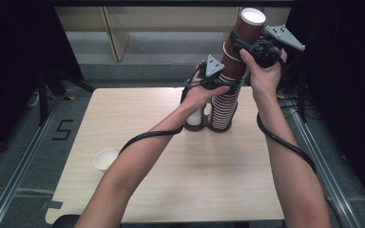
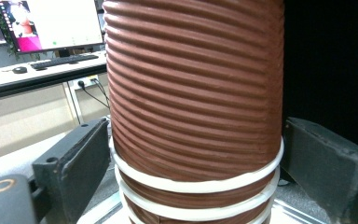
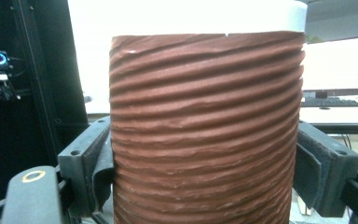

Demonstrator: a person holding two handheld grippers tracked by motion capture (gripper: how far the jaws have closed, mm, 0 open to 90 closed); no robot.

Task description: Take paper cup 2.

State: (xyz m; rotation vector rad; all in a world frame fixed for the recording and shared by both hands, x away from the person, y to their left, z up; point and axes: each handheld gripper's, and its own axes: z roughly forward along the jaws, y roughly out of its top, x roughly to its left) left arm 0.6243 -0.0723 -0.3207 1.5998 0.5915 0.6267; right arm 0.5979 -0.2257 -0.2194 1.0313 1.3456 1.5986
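A tall stack of brown ribbed paper cups (image 1: 221, 111) with white rims stands at the far middle of the table and leans to the right. My left gripper (image 1: 225, 83) is shut on the stack about halfway up; in the left gripper view both black jaws press against the stack's sides (image 2: 196, 93). My right gripper (image 1: 243, 42) is shut on the top cup (image 1: 248, 26), which tilts right above the others. The right gripper view has both pads (image 3: 100, 172) tight against that cup's ribbed wall (image 3: 205, 140).
A single white cup (image 1: 105, 159) stands open side up near the left front of the wooden table (image 1: 171, 190). Another short cup (image 1: 195, 118) sits just left of the stack's base. Black frame posts flank the table. A desk with monitor and keyboard (image 2: 63, 60) lies beyond.
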